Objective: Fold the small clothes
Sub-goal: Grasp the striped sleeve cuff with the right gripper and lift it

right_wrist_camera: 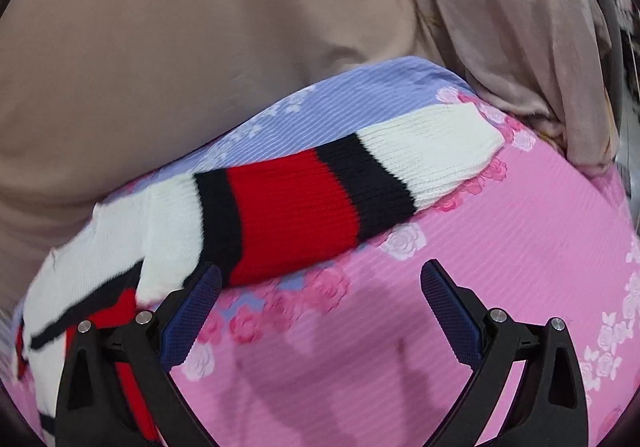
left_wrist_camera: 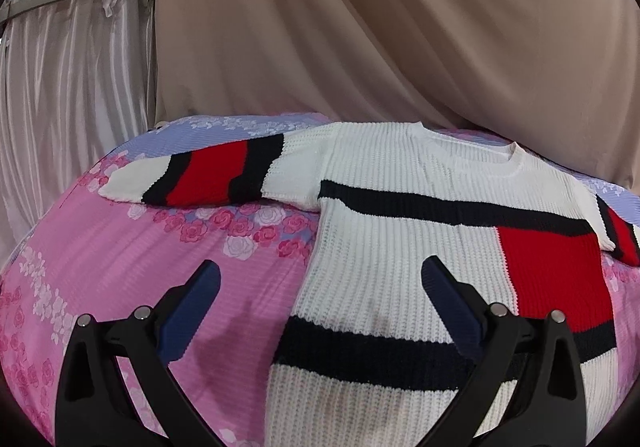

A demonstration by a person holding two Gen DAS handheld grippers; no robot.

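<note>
Chunky ribbed knit sweater (left_wrist_camera: 400, 239) lies flat on floral crinkled bedsheet (left_wrist_camera: 120, 267), left gripper (left_wrist_camera: 320, 283) and right gripper (right_wrist_camera: 320, 283) both spread wide, empty.

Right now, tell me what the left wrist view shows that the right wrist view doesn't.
Only the left wrist view shows the sweater's neckline, its whole front, the sleeve stretched out to the left, and a shiny curtain. Only the right wrist view shows the other sleeve close up, out to its white cuff, and a crumpled flowered cloth. Both show the pink rose bedsheet, a beige drape behind, and an open gripper holding nothing: left gripper, right gripper.
</note>
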